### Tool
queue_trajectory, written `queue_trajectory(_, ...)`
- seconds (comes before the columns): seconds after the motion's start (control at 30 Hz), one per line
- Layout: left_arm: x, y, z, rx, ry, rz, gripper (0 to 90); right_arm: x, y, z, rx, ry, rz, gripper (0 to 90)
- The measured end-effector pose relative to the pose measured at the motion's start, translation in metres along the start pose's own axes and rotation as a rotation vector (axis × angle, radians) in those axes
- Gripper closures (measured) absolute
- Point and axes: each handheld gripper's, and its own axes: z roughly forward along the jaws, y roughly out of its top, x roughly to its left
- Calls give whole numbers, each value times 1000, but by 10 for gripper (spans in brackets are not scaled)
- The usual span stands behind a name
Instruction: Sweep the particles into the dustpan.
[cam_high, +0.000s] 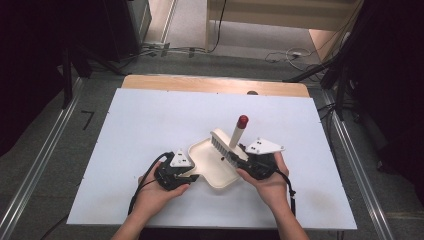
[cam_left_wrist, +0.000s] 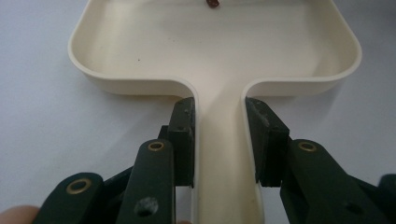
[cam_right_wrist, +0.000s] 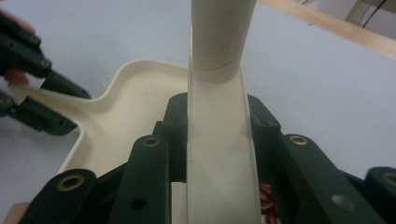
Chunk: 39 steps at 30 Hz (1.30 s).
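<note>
A cream dustpan (cam_high: 210, 167) lies on the white table sheet, its handle pointing toward the person. My left gripper (cam_high: 192, 176) is shut on that handle; in the left gripper view the pads (cam_left_wrist: 184, 135) press both sides of the dustpan handle (cam_left_wrist: 224, 154). A cream brush (cam_high: 231, 140) with white bristles and a red-tipped handle stands over the pan's right side. My right gripper (cam_high: 243, 159) is shut on the brush; in the right gripper view the jaws clamp the brush body (cam_right_wrist: 219, 154), the handle rising away. A small dark crumb (cam_left_wrist: 213, 3) sits in the pan.
The white sheet (cam_high: 150, 115) covers most of a wooden table, whose bare edge (cam_high: 215, 84) shows at the back. Metal rails (cam_high: 45, 150) run along both sides of the table. Cables lie on the floor beyond the far edge.
</note>
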Motion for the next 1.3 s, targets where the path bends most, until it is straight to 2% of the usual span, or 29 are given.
queue_trajectory(0.1, 1, 0, -1, 3, -4, 5, 658, -14, 4, -9, -23, -51, 28, 653)
queue_trajectory(0.2, 2, 0, -3, 8, -12, 8, 658, -29, 5, -12, -8, -100, 47, 653)
queue_trajectory(0.27, 2, 0, -3, 18, -6, 20, 658, -36, 4, -9, 20, -127, 64, 653)
queue_trajectory(0.33, 1, 0, -3, 20, -2, 26, 659, -39, 2, -1, 57, -156, 51, 653)
queue_trajectory(0.43, 1, 0, -2, 23, -6, 31, 659, -34, -2, 11, 109, -186, 30, 653)
queue_trajectory(0.57, 1, 0, -1, 21, -7, 31, 659, -20, -5, 18, 116, -147, 14, 652)
queue_trajectory(0.7, 1, 0, -1, 22, -9, 31, 659, -5, -2, 23, 125, -128, -40, 652)
queue_trajectory(0.73, 1, 0, -1, 21, -9, 30, 659, -1, -1, 23, 122, -116, -38, 652)
queue_trajectory(0.83, 1, 0, -1, 20, -9, 32, 659, 9, 1, 23, 105, -61, -42, 652)
queue_trajectory(0.87, 2, 0, -1, 20, -9, 33, 659, 14, 2, 23, 103, -37, -56, 652)
queue_trajectory(0.93, 2, -1, -1, 19, -10, 30, 659, 23, 3, 23, 101, -23, -96, 652)
queue_trajectory(1.17, 2, -3, 1, 11, -12, 31, 658, 52, 8, 21, 89, 90, -132, 652)
queue_trajectory(1.27, 2, -4, 0, 9, -10, 35, 658, 51, 10, 18, 64, 133, -111, 652)
queue_trajectory(1.3, 2, -4, 0, 9, -10, 34, 658, 48, 12, 15, 49, 138, -90, 652)
